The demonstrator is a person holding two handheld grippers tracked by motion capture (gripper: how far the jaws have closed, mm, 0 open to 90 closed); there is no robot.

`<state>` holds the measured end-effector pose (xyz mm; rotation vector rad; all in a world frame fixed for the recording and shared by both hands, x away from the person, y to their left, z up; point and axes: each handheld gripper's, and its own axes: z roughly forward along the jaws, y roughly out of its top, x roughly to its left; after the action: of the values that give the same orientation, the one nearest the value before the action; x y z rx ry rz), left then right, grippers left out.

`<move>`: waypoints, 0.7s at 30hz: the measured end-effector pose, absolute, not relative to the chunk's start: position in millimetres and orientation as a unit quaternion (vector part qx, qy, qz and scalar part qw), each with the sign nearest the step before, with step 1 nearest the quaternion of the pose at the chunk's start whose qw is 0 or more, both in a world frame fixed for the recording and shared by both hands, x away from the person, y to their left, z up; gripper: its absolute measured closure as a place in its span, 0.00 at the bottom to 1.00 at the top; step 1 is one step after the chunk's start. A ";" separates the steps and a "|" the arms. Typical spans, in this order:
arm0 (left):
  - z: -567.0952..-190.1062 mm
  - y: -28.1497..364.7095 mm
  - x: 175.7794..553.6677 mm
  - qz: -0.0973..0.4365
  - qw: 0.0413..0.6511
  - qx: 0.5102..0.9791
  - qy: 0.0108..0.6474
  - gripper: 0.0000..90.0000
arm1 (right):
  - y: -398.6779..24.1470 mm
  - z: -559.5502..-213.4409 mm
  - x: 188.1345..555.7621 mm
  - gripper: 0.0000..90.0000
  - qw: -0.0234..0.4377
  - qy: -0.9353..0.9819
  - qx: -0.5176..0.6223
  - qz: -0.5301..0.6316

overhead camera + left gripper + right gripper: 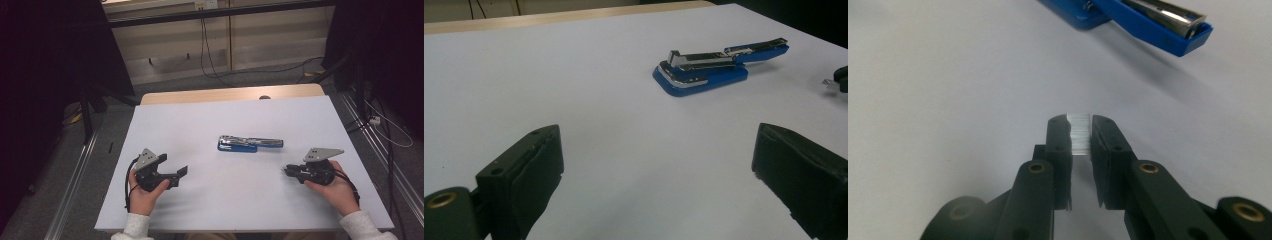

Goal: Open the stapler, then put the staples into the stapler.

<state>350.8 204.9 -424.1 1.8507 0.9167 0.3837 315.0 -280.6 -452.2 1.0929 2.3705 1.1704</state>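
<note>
Staples, a short silvery metal strip of them (pixel 1080 132), sit clamped between the two black pads of the right hand-held gripper (pixel 1080 131), which grasps the strip by its sides so that its ridged top shows in the narrow gap; in the high view this same right hand-held gripper (pixel 286 170) lies low over the white desk (pixel 210 125) at its right front, its jaws pointing left toward the middle, with a grey three-cornered plate on top and a hand (pixel 336 190) in a white sleeve behind it. Just beyond those jaws, up and to the right in the right gripper view, the open arm of a blue and chrome stapler (pixel 1158 22) reaches over the white surface, near the strip but apart from it. In the high view the stapler (pixel 250 143) lies lengthwise near the desk's middle, between the two hands and a little farther from the person. The left hand-held gripper (pixel 181 175) rests at the left front of the desk, held by the other hand (pixel 145 192), its jaws spread wide with nothing between them; in the left gripper view its two black pads (pixel 536 172) stand far apart over bare white surface, and the stapler (pixel 714 67) lies well ahead of them.
</note>
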 end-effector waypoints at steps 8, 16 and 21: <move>-423.6 206.2 349.5 0.156 0.502 0.763 0.376 0.06 | -278.0 -440.7 325.5 0.88 0.131 0.820 0.370 0.418; -423.1 210.1 349.6 0.155 0.506 0.761 0.375 0.05 | -264.8 -421.8 341.2 0.88 0.131 0.830 0.343 0.421; -422.8 213.5 347.8 0.157 0.503 0.763 0.374 0.05 | -258.6 -413.0 352.8 0.88 0.132 0.832 0.333 0.424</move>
<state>347.8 213.5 -422.8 1.8430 0.9022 0.3791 352.8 -258.6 -413.0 0.9678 2.4143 1.2294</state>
